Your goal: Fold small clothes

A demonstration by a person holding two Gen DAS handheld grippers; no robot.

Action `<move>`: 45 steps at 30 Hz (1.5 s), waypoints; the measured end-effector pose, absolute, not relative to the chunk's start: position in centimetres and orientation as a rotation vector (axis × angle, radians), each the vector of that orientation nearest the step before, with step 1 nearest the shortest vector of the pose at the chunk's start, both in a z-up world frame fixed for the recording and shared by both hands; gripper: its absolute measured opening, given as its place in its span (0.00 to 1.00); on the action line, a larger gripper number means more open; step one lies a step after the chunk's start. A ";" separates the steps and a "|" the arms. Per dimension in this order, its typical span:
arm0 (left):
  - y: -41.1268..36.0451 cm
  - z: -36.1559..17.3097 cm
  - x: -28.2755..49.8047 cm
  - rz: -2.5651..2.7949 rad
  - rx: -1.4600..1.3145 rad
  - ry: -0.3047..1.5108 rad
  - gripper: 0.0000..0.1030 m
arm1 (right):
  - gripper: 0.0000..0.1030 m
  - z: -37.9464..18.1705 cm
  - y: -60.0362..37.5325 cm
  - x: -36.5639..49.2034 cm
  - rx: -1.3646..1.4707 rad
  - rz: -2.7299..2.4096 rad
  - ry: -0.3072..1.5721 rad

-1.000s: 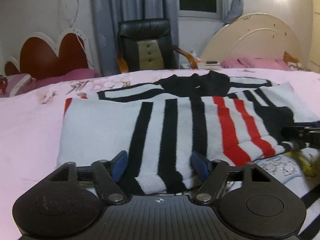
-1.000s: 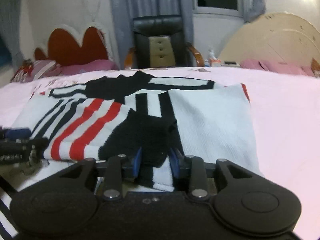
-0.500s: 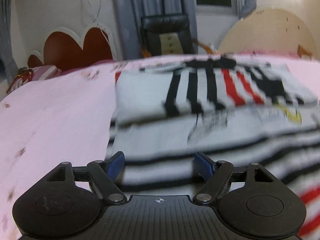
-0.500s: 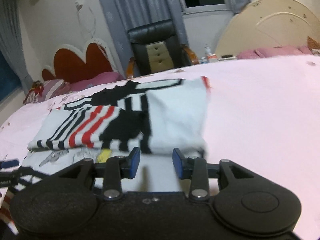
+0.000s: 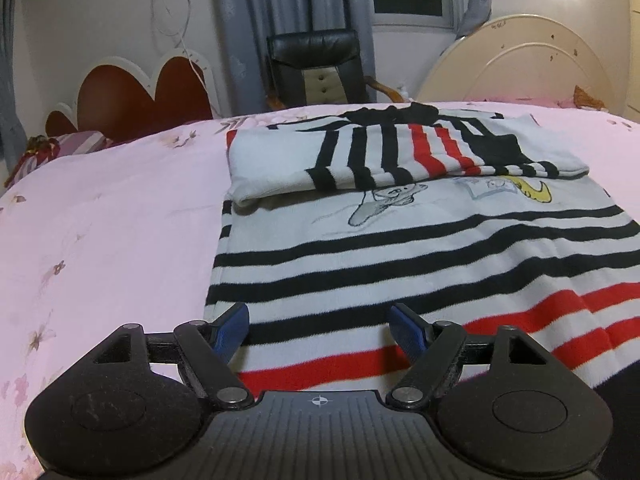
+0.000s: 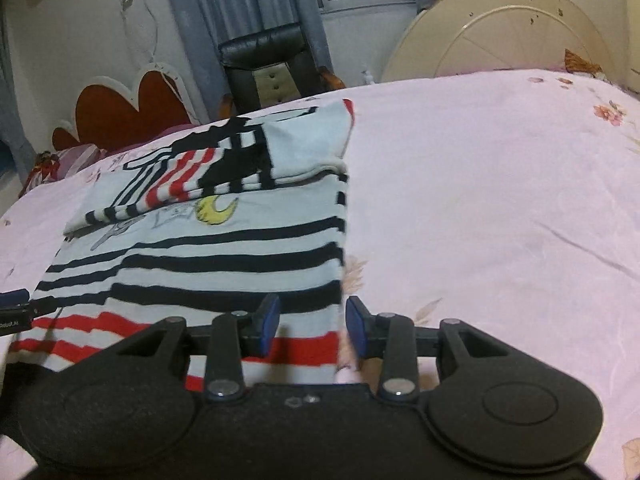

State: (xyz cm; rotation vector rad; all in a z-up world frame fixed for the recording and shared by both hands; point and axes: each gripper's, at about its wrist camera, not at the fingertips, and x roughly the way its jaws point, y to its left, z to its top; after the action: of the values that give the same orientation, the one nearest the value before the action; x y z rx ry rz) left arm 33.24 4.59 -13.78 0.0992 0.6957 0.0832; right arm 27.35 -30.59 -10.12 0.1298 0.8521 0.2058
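Your left gripper (image 5: 319, 330) sits low over the near hem of the striped sweater (image 5: 400, 248), pointing level along the bed (image 5: 100, 240) toward the headboard (image 5: 140, 92). Its blue fingers (image 5: 232, 328) are spread wide and released, with nothing between them; the left finger lies at the sweater's left edge, the right one over the red bands of the hem.

Your right gripper (image 6: 312, 324) is tipped a little, so the bed slopes in its view, and it is held low at the sweater's right edge (image 6: 200, 264). Its fingers (image 6: 269, 322) are parted and grasp nothing: one is over the fabric, the other over the pink sheet just beside the hem. Whether they touch the cloth, you cannot tell from here. The tip of your left gripper shows at the far left of this view (image 6: 14, 308).

The sweater lies flat on the bed, its upper part with the sleeves folded down over the body, making a thick band (image 5: 400, 152) across the far half. A cartoon print with a yellow crescent (image 6: 216, 208) shows just below that fold. A black chair (image 5: 316, 68) stands beyond the bed.
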 end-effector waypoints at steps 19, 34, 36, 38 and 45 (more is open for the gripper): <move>14.3 -14.9 21.3 -0.029 -0.234 0.823 0.48 | 0.55 -9.3 -32.2 19.5 0.344 0.145 1.005; 18.1 -20.5 23.0 -0.319 -0.913 0.853 0.48 | 0.52 -12.7 -33.0 16.4 0.794 0.186 1.015; 17.6 -20.6 24.1 -0.339 -0.937 0.866 0.48 | 0.48 -13.1 -32.9 17.3 0.818 0.204 1.022; 16.9 -20.6 24.9 -0.357 -0.917 0.866 0.48 | 0.40 -13.6 -32.4 18.3 0.826 0.242 1.037; 16.4 -21.2 24.2 -0.315 -0.884 0.877 0.12 | 0.18 -14.2 -32.1 18.0 0.811 0.287 1.064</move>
State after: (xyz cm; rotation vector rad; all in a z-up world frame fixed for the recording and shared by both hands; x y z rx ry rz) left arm 24.25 16.36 -21.15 -0.8842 0.8774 -0.3152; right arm 18.02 -32.05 -14.16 0.8110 1.0637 0.2875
